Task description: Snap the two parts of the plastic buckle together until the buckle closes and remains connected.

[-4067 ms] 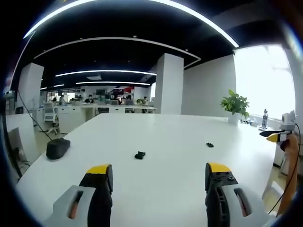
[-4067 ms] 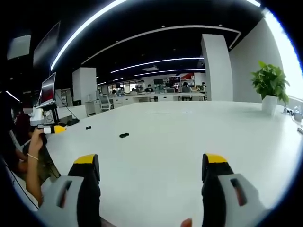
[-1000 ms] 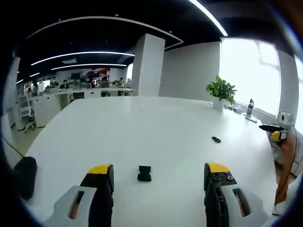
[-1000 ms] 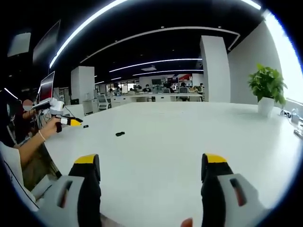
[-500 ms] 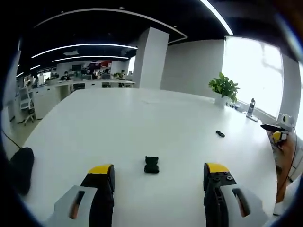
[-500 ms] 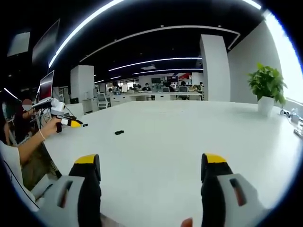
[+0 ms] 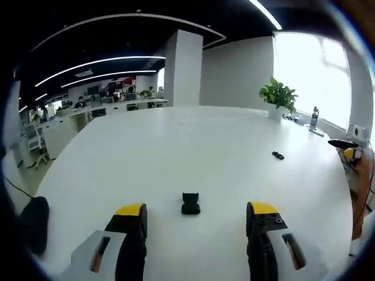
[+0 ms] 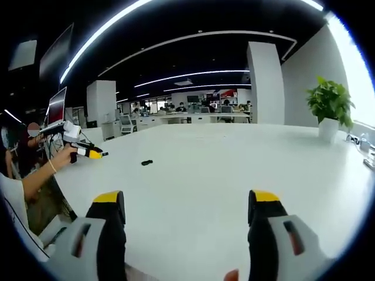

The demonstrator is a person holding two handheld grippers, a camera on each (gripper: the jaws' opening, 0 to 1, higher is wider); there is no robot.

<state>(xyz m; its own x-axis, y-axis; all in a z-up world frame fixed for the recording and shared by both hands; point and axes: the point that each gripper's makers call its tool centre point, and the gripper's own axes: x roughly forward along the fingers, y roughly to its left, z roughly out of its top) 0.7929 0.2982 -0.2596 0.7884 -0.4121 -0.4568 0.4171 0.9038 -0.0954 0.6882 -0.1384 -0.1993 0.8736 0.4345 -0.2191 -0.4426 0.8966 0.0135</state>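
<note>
Left gripper view leaves the small black plastic buckle part (image 7: pixel 190 204) too blurred to show its prongs or slot; it lies on the wide white table (image 7: pixel 176 146), just ahead of the left gripper (image 7: pixel 197 211), whose yellow-tipped jaws stand wide apart, holding nothing. A second black buckle piece (image 7: pixel 278 155) sits far off to the right. A green potted plant (image 7: pixel 278 97) stands at the far edge. The right gripper (image 8: pixel 186 199) also gapes empty, the nearer buckle part (image 8: pixel 146 163) well ahead to its left.
</note>
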